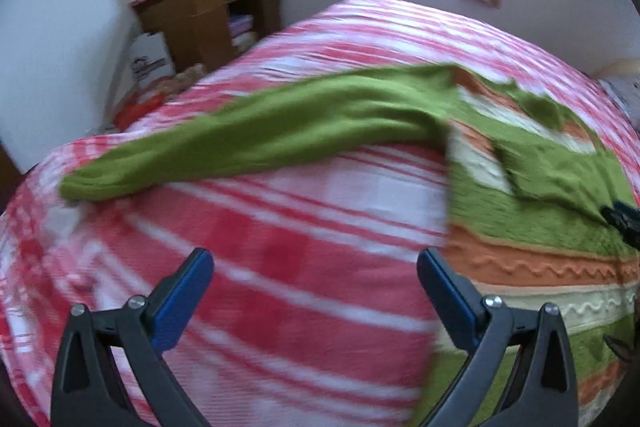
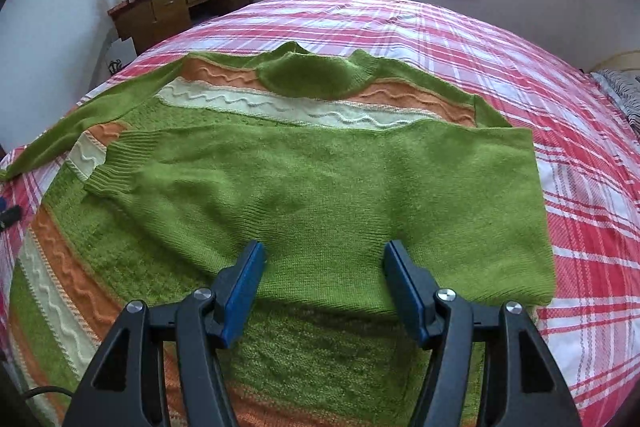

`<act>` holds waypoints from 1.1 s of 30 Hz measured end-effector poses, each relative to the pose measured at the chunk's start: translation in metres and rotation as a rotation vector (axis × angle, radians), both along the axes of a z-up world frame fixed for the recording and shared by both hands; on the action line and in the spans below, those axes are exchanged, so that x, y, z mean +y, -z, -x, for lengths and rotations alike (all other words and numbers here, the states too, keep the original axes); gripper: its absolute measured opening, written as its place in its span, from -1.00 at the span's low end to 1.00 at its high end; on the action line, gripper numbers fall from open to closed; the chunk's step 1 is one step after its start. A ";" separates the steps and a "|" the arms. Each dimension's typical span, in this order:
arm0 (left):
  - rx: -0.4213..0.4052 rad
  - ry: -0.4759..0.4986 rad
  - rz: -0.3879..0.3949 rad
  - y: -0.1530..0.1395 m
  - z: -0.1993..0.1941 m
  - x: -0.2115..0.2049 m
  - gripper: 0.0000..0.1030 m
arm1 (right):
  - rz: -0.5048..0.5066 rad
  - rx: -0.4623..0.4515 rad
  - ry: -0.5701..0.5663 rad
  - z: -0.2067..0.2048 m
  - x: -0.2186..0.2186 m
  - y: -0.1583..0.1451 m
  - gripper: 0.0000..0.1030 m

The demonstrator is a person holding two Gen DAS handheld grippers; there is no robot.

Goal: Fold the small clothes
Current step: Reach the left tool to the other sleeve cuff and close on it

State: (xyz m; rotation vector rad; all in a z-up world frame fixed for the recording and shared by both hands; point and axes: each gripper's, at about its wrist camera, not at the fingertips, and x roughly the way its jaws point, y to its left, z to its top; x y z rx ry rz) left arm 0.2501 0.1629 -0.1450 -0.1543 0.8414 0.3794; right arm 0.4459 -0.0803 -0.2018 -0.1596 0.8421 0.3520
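Green sweater (image 2: 320, 187) flat on bed (image 2: 520, 75): right sleeve (image 2: 304, 163) folded across body, left sleeve (image 1: 248, 135) still outstretched. Left claw (image 1: 316, 291) and right claw (image 2: 324, 287) both gaping, empty. Remaining: left sleeve, body folds.

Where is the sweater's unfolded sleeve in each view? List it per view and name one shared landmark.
Left wrist view: the unfolded sleeve runs across the middle, cuff at the left.
Right wrist view: the sleeve lies along the left edge.
Shared landmark: the wooden desk left of the window.
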 end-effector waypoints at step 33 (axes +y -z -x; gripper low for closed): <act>-0.147 -0.504 0.553 0.021 0.012 0.203 0.08 | -0.014 -0.014 -0.001 0.003 -0.002 -0.001 0.25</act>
